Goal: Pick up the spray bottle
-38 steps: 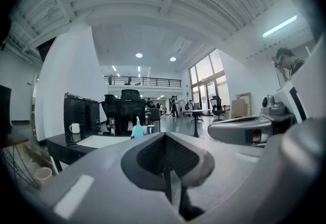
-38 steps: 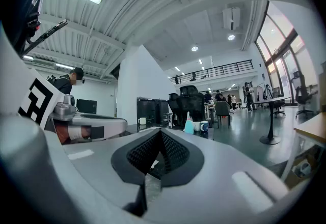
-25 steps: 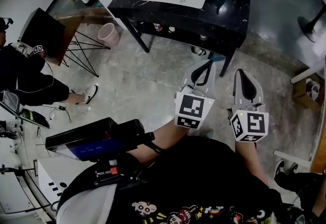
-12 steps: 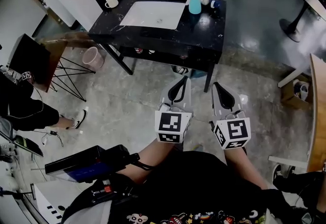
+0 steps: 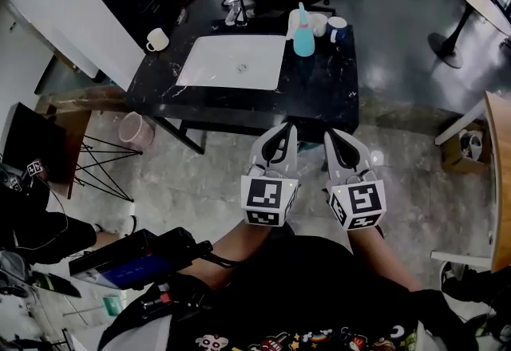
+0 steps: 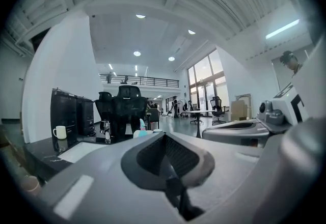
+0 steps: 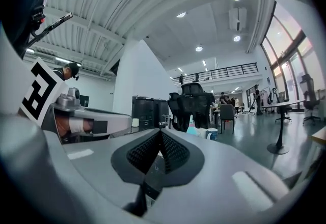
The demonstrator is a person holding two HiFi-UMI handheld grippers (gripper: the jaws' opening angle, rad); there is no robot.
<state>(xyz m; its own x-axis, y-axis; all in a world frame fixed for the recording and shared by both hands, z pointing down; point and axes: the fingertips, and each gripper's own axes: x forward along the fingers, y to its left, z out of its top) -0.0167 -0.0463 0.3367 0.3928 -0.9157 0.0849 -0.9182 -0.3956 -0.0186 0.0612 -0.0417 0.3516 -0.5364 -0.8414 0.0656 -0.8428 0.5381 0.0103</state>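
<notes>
At the far side of the table (image 5: 319, 94), beside a mug (image 5: 338, 25), the spray bottle (image 5: 303, 32) is being left standing, untouched. Table and bottle are being brought nearer than a second ago, so the approach is being made and no reach yet. Left gripper (image 5: 284, 130) and right gripper (image 5: 332, 136) are being held near the front edge, jaws pressed together, nothing gripped.

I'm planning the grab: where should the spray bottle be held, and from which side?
Take the bottle round its wide teal body, below the thin neck, coming from the near side. It stands upright near the table's far edge with mugs close on its right, while the space before it lies bare.
</notes>
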